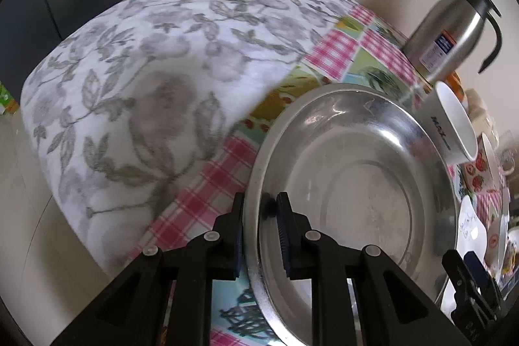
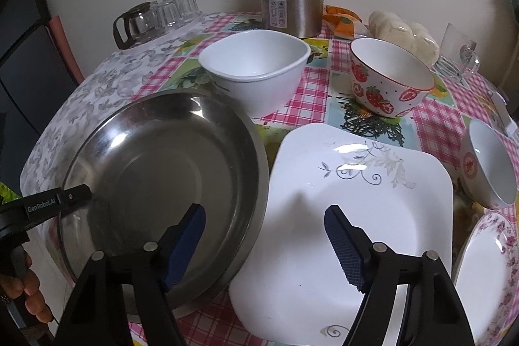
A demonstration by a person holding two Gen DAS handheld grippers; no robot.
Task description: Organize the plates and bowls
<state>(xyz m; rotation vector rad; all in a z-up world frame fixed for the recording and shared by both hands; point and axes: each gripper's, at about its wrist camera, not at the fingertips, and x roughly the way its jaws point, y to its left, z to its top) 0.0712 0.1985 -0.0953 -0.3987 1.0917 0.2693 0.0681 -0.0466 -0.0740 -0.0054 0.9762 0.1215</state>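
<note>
One shiny metal plate [image 2: 162, 171] sits at the left side of the table. Beside it is one square white plate [image 2: 360, 203] and one flowery plate [image 2: 486, 274]. There are three bowls: a plain white bowl [image 2: 256, 67], a strawberry bowl [image 2: 389, 80] and a small bowl [image 2: 489, 164] on its side. The table has a checked cloth [image 2: 318, 89] with pink squares, and stands against a pale wall. The left gripper [image 1: 259, 216] pinches the metal plate's rim tight between its jaws. The right gripper [image 2: 264, 222] is wide open and empty, over where the two plates meet.
</note>
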